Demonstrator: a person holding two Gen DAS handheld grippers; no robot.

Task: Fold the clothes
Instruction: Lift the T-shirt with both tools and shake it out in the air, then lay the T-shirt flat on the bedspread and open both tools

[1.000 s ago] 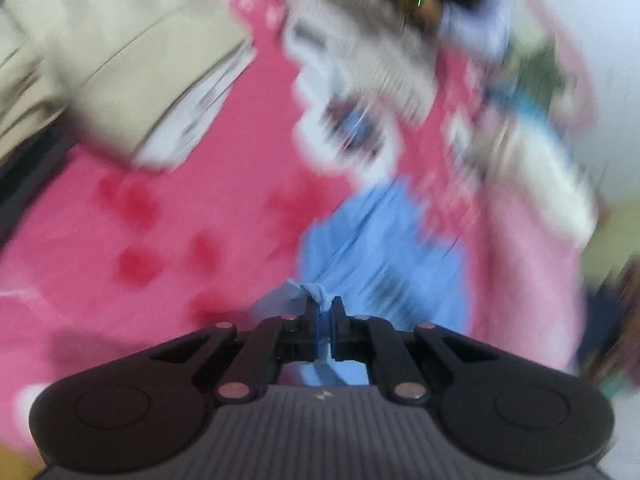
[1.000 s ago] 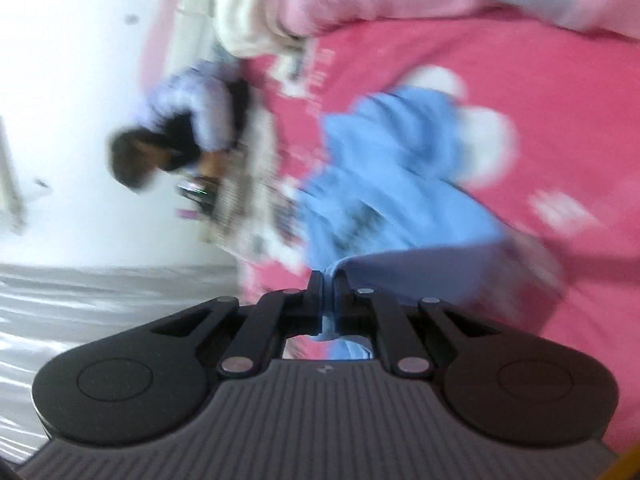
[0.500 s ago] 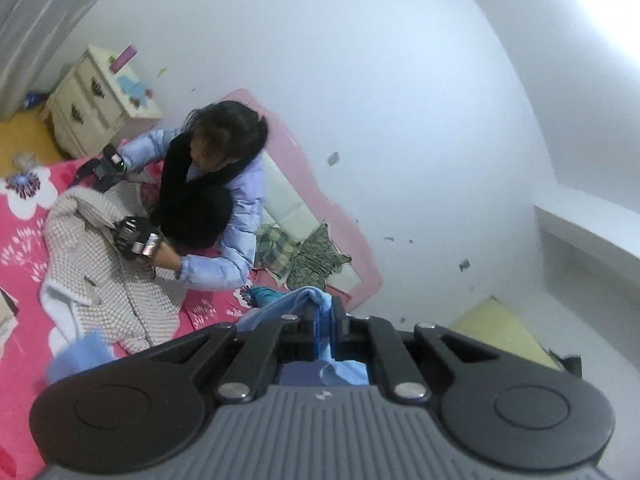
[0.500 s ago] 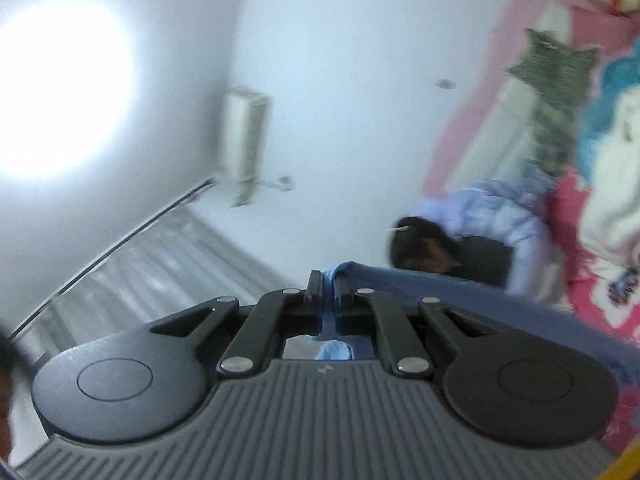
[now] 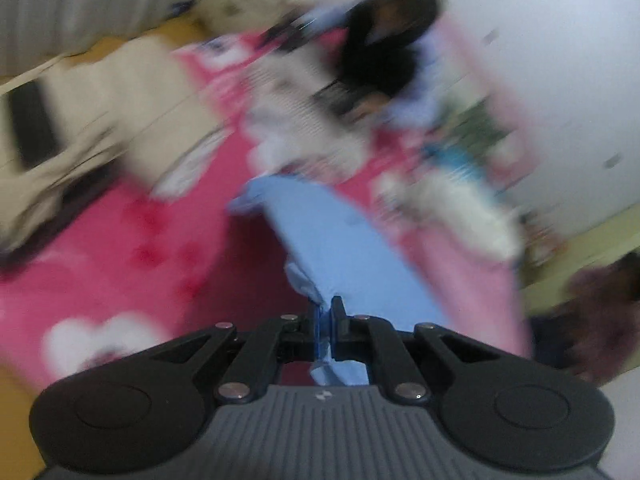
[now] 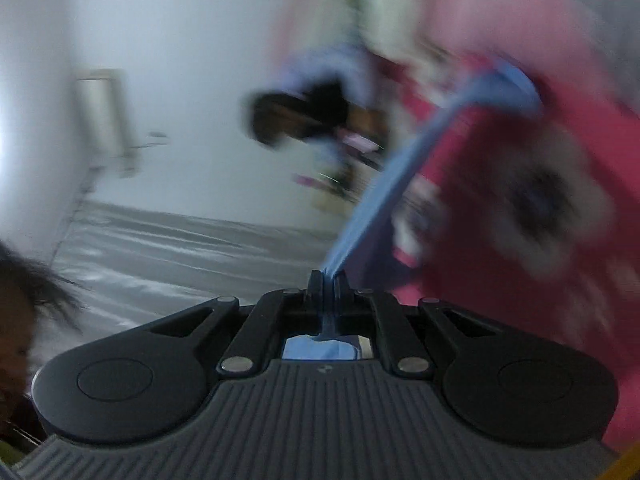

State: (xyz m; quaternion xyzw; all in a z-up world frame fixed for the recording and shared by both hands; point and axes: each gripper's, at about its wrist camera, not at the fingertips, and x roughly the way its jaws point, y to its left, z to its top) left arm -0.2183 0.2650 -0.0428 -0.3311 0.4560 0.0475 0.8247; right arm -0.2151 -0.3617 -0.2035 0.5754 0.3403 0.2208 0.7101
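A light blue garment [image 5: 340, 248] stretches away from my left gripper [image 5: 327, 312], which is shut on its near edge, over a pink patterned bedspread [image 5: 132, 264]. In the right wrist view the same blue garment [image 6: 396, 184] runs up and to the right as a taut band from my right gripper [image 6: 330, 280], which is shut on another edge of it. Its far end [image 6: 508, 88] hangs above the pink bedspread [image 6: 560, 184]. Both views are heavily blurred by motion.
A second person [image 5: 384, 52] in a pale blue jacket sits on the bed beyond the garment, with a checked cloth [image 5: 296, 128] before them. Beige folded clothes [image 5: 96, 100] lie at the left. A white plush heap [image 5: 452, 208] lies to the right; a white wall [image 6: 160, 20] stands behind.
Half a second ago both cameras pointed up at the wall and the seated person; now the left one tips down over the bed with the blue garment stretched out. Both grippers stay shut on it.
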